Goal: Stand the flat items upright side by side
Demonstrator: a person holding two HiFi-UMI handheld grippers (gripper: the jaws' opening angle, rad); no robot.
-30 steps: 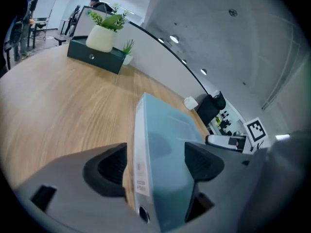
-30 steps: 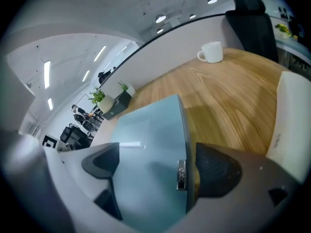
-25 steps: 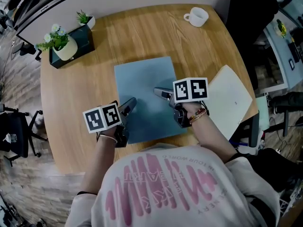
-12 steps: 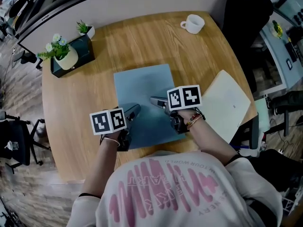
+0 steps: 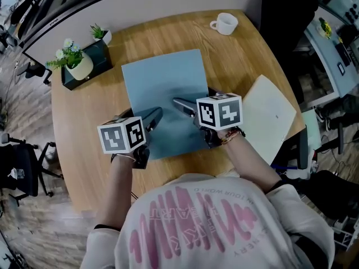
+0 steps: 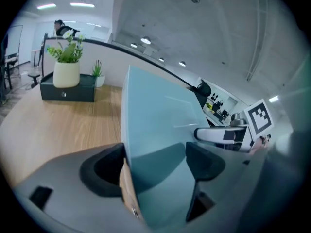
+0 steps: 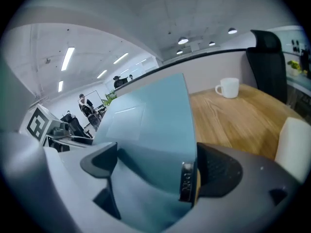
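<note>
Blue board (image 5: 162, 83) looks stiff, light and slick. Left gripper (image 6: 154, 161) and right gripper (image 7: 155, 166) stand wide, with its edge against each outer pad, unpinched. Better to clamp across its thickness.

Operator: Which items stand at the bench's (image 5: 168, 35) far edge?

Technician: A white cup (image 5: 224, 23) at the right. At the left, a dark planter box (image 5: 102, 52) carries a white flowerpot (image 5: 81, 67), with a small potted plant (image 5: 102, 33) just beside it.
</note>
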